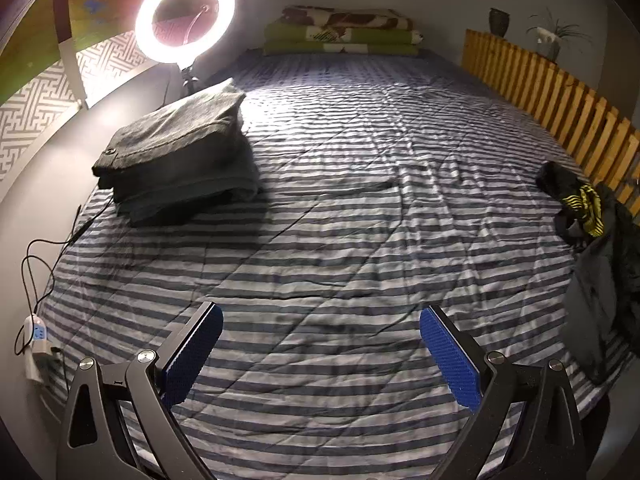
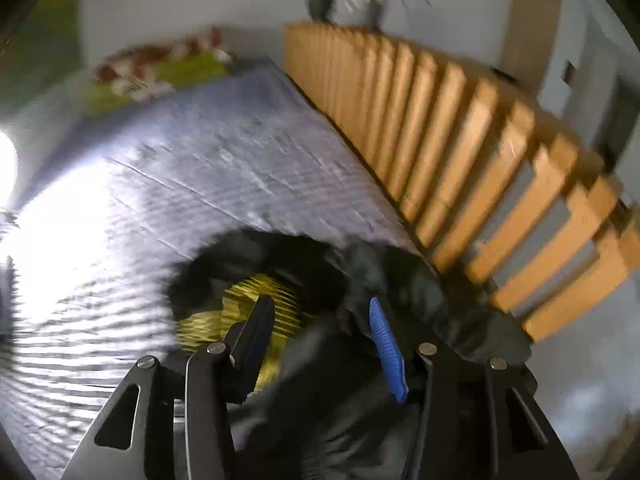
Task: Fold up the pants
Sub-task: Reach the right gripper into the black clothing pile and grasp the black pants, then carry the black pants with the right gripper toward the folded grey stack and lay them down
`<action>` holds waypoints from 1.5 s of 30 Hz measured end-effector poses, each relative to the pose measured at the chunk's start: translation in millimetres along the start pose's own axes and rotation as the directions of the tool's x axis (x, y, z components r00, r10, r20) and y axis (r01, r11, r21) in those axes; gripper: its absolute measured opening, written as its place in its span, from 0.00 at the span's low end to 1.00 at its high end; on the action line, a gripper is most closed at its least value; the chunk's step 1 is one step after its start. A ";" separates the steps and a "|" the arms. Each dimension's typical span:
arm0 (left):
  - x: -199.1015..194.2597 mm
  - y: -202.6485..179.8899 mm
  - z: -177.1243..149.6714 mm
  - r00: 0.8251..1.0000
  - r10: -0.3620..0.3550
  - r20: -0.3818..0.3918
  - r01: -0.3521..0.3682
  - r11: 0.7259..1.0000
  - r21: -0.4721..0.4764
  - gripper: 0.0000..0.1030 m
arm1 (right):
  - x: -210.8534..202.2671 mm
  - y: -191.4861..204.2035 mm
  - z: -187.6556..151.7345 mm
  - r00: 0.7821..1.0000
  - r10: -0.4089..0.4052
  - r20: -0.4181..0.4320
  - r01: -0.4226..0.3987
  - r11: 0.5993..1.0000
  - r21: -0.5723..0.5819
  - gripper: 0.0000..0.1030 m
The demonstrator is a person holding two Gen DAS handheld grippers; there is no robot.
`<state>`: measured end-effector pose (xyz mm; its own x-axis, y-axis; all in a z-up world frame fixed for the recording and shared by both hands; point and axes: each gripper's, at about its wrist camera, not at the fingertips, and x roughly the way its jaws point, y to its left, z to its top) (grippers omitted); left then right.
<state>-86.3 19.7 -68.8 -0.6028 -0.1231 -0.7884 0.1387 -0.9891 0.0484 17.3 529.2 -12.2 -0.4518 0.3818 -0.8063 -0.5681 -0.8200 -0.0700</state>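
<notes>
Dark pants (image 2: 320,360) with a yellow-striped waistband (image 2: 256,308), lying crumpled at the edge of the striped bed (image 1: 340,208) beside the wooden slat railing (image 2: 460,168). In the right wrist view, which is motion-blurred, the pants lie directly below and between the fingers of the right hand-held gripper (image 2: 320,312); its jaws stand partly apart, and the blur does not show whether a pad touches the cloth. In the left wrist view the same pants (image 1: 576,200) appear at the far right edge of the bed, well apart from the left hand-held gripper (image 1: 320,316), whose blue-padded jaws are spread wide over bare sheet with nothing between them. A folded stack of grey garments (image 1: 176,160) rests at the bed's left side near a lit ring light (image 1: 185,16). Folded blankets (image 1: 344,32) lie at the far end of the bed.
</notes>
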 end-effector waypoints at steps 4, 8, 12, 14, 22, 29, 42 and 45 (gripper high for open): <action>7.5 -2.1 2.5 1.000 0.019 -0.010 -0.019 1.000 -0.008 0.98 | 51.7 -25.3 -6.0 0.995 -0.008 -0.098 0.016 0.997 0.080 0.44; 20.4 -13.3 7.0 0.999 0.033 -0.029 -0.032 0.999 0.008 0.98 | 96.5 -36.1 -5.5 0.988 -0.043 -0.149 0.058 0.994 0.094 0.47; 32.3 -22.5 13.1 0.998 0.028 -0.051 -0.028 0.999 0.017 0.98 | 132.6 -35.2 -4.3 0.975 -0.108 -0.194 0.126 0.989 0.081 0.45; 33.5 -24.8 14.9 0.998 0.030 -0.046 -0.029 0.999 0.023 0.98 | 143.2 -39.8 -7.3 0.972 -0.107 -0.209 0.126 0.989 0.081 0.16; 35.5 -26.7 18.0 0.999 0.011 -0.039 -0.011 1.000 0.018 0.98 | 61.1 -50.1 4.1 0.998 0.010 -0.059 -0.005 0.997 0.082 0.09; 14.9 -17.1 16.4 1.000 -0.022 0.009 0.022 1.000 0.001 0.98 | -76.9 -0.6 24.7 0.968 0.209 0.136 -0.204 0.978 -0.049 0.08; -51.8 82.2 3.6 0.990 0.034 0.134 -0.012 0.986 -0.165 0.98 | -199.2 282.0 9.2 0.737 0.675 0.042 -0.596 0.677 -0.432 0.08; -62.2 115.5 -6.0 0.988 0.069 0.140 -0.039 0.977 -0.209 0.98 | -212.9 366.3 -12.5 0.678 0.733 -0.049 -0.654 0.572 -0.495 0.08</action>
<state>-28.1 -86.4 -17.9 -0.6961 -0.2012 -0.6892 0.3233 -0.9450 -0.0507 -86.0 142.3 126.4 -0.6895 -0.3631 -0.6267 0.3108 -0.9299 0.1969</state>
